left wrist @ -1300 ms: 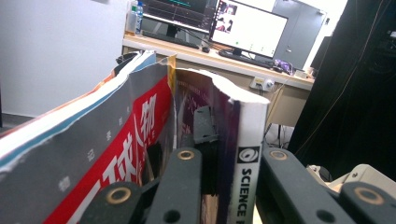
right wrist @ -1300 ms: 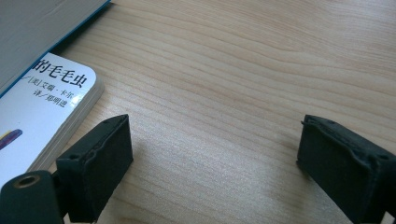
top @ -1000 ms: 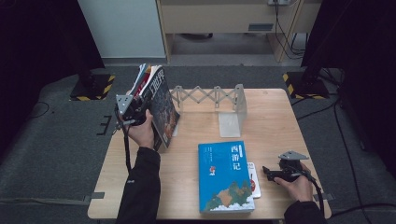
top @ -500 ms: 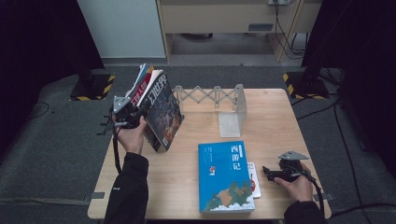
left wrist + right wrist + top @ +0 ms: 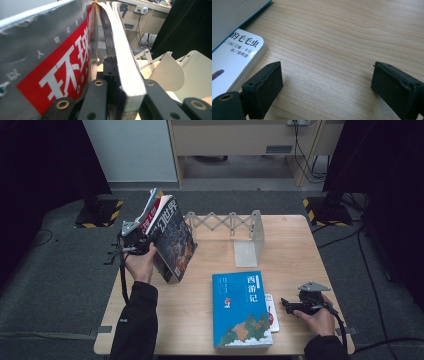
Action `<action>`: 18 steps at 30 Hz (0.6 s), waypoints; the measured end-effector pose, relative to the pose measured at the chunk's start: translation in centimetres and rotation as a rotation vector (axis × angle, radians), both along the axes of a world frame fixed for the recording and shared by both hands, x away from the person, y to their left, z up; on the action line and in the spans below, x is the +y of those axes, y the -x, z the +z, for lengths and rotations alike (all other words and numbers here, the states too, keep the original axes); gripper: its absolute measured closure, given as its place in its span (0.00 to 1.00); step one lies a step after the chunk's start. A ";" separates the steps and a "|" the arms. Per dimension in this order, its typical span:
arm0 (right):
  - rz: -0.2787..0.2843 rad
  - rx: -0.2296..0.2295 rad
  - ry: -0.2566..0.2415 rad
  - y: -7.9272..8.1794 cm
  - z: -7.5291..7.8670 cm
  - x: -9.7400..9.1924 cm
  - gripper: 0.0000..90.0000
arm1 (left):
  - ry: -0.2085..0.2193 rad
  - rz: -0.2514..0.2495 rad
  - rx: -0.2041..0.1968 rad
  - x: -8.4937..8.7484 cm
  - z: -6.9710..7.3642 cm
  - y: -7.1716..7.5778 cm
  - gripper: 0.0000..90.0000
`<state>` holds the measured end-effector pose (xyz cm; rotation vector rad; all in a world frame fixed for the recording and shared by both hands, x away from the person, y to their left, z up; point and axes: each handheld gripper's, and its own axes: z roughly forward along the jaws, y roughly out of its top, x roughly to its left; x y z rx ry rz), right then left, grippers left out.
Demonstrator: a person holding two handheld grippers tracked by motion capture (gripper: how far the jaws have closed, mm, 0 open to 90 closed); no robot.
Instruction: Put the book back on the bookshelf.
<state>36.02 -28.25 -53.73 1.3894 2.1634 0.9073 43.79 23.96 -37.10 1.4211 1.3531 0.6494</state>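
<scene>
I had the left gripper [image 5: 142,242] pinching the magazines [image 5: 170,237] tilted above the worktop's [image 5: 295,250] left edge, beside the rack [image 5: 235,227]. Best to swing them upright before lowering. The right gripper [image 5: 290,305] rested, fingers spread, empty.

Your left gripper [image 5: 141,245] clamps the tilted magazines [image 5: 170,237] above the table's [image 5: 200,320] left edge; your right gripper [image 5: 292,305] rests near the right edge, beside the blue book [image 5: 241,310].

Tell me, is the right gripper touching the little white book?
Apart. In the right gripper view, the right gripper stands open over bare wood, and a strip of table shows between its nearer jaw and the small white book.
</scene>
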 end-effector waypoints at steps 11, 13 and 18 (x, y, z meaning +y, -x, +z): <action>0.005 0.003 -0.002 0.0 0.0 0.0 0.11 | -0.014 0.083 -0.149 -1.6 -0.8 -1.0 0.91; 0.008 0.002 -0.001 -0.1 0.0 0.0 0.11 | -0.011 0.105 -0.171 -1.6 -1.1 -1.3 0.91; 0.010 0.002 -0.001 -0.1 0.0 0.0 0.11 | -0.053 0.128 -0.177 -1.5 -1.3 -1.3 0.91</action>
